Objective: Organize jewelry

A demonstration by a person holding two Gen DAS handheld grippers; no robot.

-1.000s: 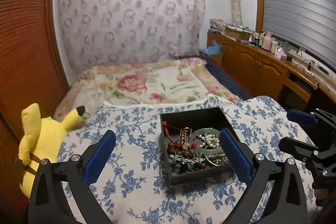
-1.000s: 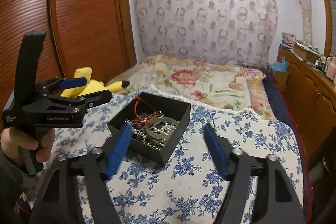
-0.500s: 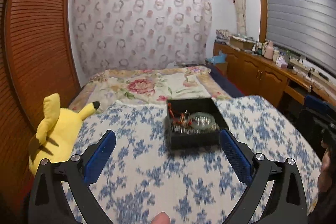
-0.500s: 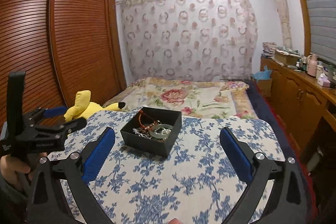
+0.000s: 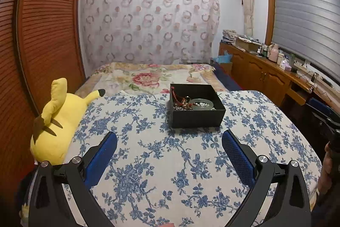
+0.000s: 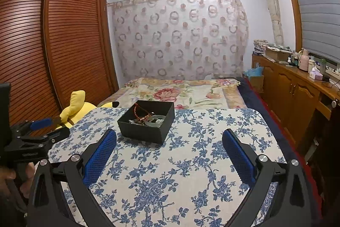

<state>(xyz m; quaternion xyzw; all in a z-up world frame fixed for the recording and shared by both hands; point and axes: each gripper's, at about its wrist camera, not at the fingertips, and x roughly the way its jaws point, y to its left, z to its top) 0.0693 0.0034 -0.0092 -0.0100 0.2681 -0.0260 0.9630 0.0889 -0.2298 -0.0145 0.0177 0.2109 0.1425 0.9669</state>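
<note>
A black open box [image 5: 196, 118] stands on the far middle of the blue-flowered cloth [image 5: 161, 171]. Inside it lie a pale green bangle [image 5: 201, 104], a red cord [image 5: 175, 95] and a tangle of beads. My left gripper [image 5: 169, 135] is open and empty, hanging back from the box's near side. My right gripper [image 6: 169, 133] is open too, wide and empty, with the box [image 6: 146, 130] ahead and a little left of it. In the right wrist view the left gripper [image 6: 51, 127] shows at the left edge, held by a hand.
A yellow plush toy [image 5: 55, 118] lies at the cloth's left edge, against the brown louvred wardrobe [image 6: 42, 46]. Behind the box is a bed with a flowered cover [image 5: 148, 78]. A wooden cabinet [image 6: 297, 95] with bottles on top runs along the right wall.
Both grippers have drawn back from the box, which now looks smaller and farther off. The right gripper's jaws have spread wider. More of the room shows above.
</note>
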